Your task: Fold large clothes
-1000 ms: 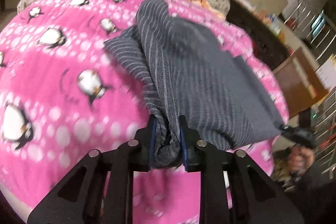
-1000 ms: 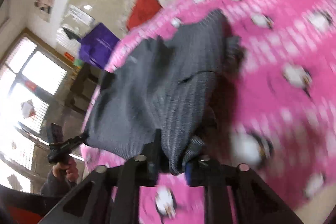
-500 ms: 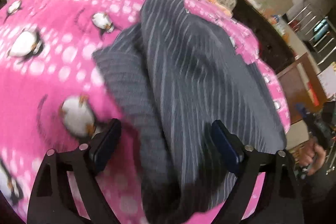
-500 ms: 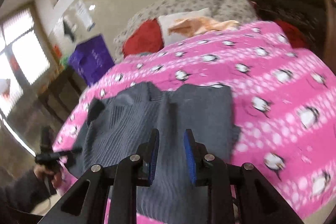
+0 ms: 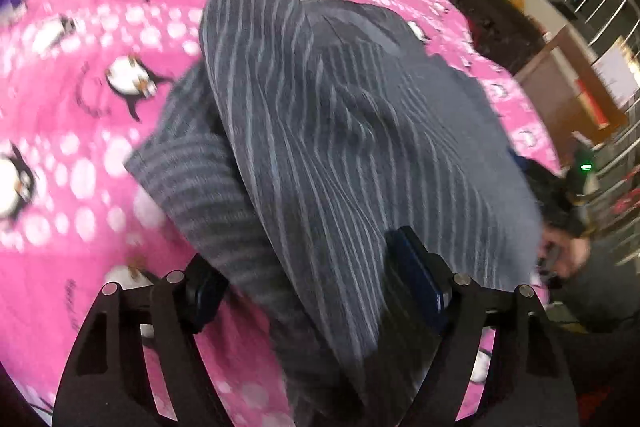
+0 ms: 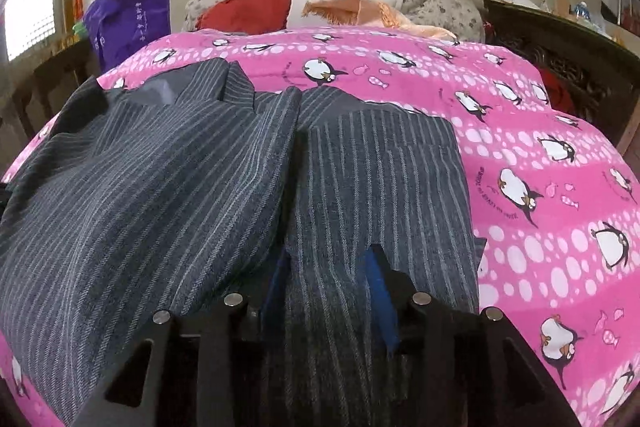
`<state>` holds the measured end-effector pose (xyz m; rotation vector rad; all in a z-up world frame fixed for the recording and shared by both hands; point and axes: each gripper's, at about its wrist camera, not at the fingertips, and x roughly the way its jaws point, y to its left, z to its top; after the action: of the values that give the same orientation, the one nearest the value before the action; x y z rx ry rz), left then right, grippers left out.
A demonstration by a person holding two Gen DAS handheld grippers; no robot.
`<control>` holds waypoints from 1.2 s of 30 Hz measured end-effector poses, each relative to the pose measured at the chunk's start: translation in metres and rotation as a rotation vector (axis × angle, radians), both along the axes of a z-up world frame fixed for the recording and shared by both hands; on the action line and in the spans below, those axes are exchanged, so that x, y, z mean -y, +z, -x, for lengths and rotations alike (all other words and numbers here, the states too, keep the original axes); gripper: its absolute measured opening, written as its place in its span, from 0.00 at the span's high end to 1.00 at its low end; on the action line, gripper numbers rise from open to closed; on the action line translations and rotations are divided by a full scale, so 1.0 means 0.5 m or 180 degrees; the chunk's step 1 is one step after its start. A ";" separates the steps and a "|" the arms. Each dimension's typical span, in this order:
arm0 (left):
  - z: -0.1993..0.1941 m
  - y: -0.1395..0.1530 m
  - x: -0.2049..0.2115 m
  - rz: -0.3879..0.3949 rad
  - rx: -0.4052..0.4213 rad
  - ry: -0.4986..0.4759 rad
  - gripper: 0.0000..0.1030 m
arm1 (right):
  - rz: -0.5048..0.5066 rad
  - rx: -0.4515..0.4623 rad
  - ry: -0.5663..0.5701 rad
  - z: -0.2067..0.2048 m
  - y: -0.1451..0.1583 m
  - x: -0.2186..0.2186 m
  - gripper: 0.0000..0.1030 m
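Grey striped trousers (image 6: 168, 187) are lying folded over on the pink penguin bedspread (image 6: 540, 155). Left tool (image 5: 312, 291) is spread wide after just easing a touch narrower; right tool (image 6: 328, 291) has just been opening, cloth loose between both, apparently so the fold settles.

**Black grippers with blue pads**

The left gripper (image 5: 316, 283) has black, cut-out finger arms, silver round screw heads and dark blue pads. The right gripper (image 6: 330, 291) looks the same, with brighter blue pads. At right edge of left view, a hand (image 5: 568, 255) with dark sleeve.
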<state>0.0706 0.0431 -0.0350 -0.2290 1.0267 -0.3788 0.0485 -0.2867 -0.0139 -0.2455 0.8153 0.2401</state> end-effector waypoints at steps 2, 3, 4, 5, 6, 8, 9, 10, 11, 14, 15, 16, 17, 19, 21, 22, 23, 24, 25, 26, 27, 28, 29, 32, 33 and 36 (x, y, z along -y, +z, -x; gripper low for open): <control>-0.001 -0.007 0.016 -0.0133 0.0065 0.0079 0.24 | -0.0065 -0.0002 0.0003 -0.004 0.000 0.007 0.61; -0.002 -0.009 0.024 -0.0168 0.0085 0.0114 0.25 | -0.0094 -0.0005 0.0006 -0.004 0.000 0.010 0.61; -0.003 -0.013 0.030 -0.0192 0.0102 0.0141 0.43 | -0.0115 -0.0008 0.0006 0.004 0.002 0.006 0.61; -0.002 -0.019 0.036 -0.0199 0.0085 0.0154 0.65 | -0.0131 -0.0011 0.0008 0.003 0.002 0.007 0.60; -0.002 -0.020 0.044 -0.0168 0.0048 0.0147 0.73 | -0.0147 -0.0010 0.0013 0.004 0.002 0.007 0.60; -0.001 -0.016 0.069 -0.0265 0.0055 0.0034 0.86 | -0.0157 -0.0012 0.0013 0.005 0.003 0.005 0.60; 0.000 -0.012 0.079 -0.0368 0.0074 -0.0025 0.87 | -0.0157 -0.0015 0.0017 0.004 0.003 0.004 0.59; 0.001 -0.006 0.086 -0.0399 0.0066 -0.0096 0.88 | -0.0168 -0.0028 0.0023 0.002 0.003 0.004 0.58; 0.003 0.007 0.089 -0.0335 0.0066 -0.0144 0.88 | -0.0181 -0.0047 0.0026 0.001 0.005 0.006 0.58; 0.003 0.055 0.082 0.0036 0.0078 -0.0184 0.88 | -0.0293 -0.0208 0.0006 -0.002 0.036 0.020 0.58; 0.004 0.074 0.080 0.0171 0.0116 -0.0183 0.88 | -0.0403 -0.0160 -0.0068 0.005 0.060 0.038 0.58; 0.002 0.093 0.082 0.0327 0.0131 -0.0193 0.88 | -0.0465 -0.0075 -0.0142 0.013 0.080 0.052 0.57; -0.003 0.118 0.087 0.0490 0.0166 -0.0191 0.88 | -0.0494 0.0068 -0.0247 0.025 0.109 0.077 0.57; -0.018 0.149 0.110 0.0718 0.0190 -0.0175 0.88 | -0.0396 0.0226 -0.0350 0.037 0.135 0.106 0.52; -0.040 0.176 0.141 0.0998 0.0186 -0.0115 0.88 | -0.0053 0.0323 -0.0464 0.048 0.140 0.138 0.52; -0.049 0.184 0.162 0.1083 0.0164 -0.0071 0.88 | 0.0086 0.0326 -0.0487 0.048 0.137 0.145 0.52; -0.063 0.194 0.186 0.1163 0.0138 -0.0007 0.88 | 0.0284 0.0329 -0.0518 0.051 0.128 0.155 0.52; -0.073 0.199 0.207 0.1230 0.0103 0.0045 0.88 | 0.0463 0.0355 -0.0561 0.056 0.118 0.166 0.52; -0.081 0.203 0.227 0.1292 0.0070 0.0075 0.88 | 0.0564 0.0364 -0.0589 0.056 0.111 0.179 0.52; -0.098 0.202 0.262 0.1321 0.0040 0.0109 0.88 | 0.0618 0.0350 -0.0626 0.058 0.102 0.194 0.52; -0.109 0.203 0.291 0.1308 0.0010 0.0130 0.88 | 0.0611 0.0315 -0.0649 0.059 0.094 0.207 0.52; -0.117 0.201 0.318 0.1277 -0.0014 0.0127 0.88 | 0.0599 0.0286 -0.0685 0.059 0.088 0.223 0.52; -0.123 0.198 0.346 0.1213 -0.0024 0.0109 0.88 | 0.0580 0.0260 -0.0749 0.058 0.080 0.240 0.52; -0.151 0.174 0.427 0.1059 -0.0132 0.0143 0.88 | 0.0478 0.0083 -0.0933 0.048 0.046 0.287 0.51; -0.155 0.166 0.444 0.1037 -0.0157 0.0160 0.88 | 0.0417 0.0022 -0.0978 0.046 0.030 0.303 0.50; -0.165 0.132 0.497 0.0862 -0.0288 0.0220 0.88 | 0.0205 0.0229 -0.0905 0.065 0.013 0.321 0.47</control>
<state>0.1529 -0.2053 0.0309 -0.5276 1.0523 -0.4478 0.0160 -0.4470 -0.0076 -0.1947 0.7772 -0.0618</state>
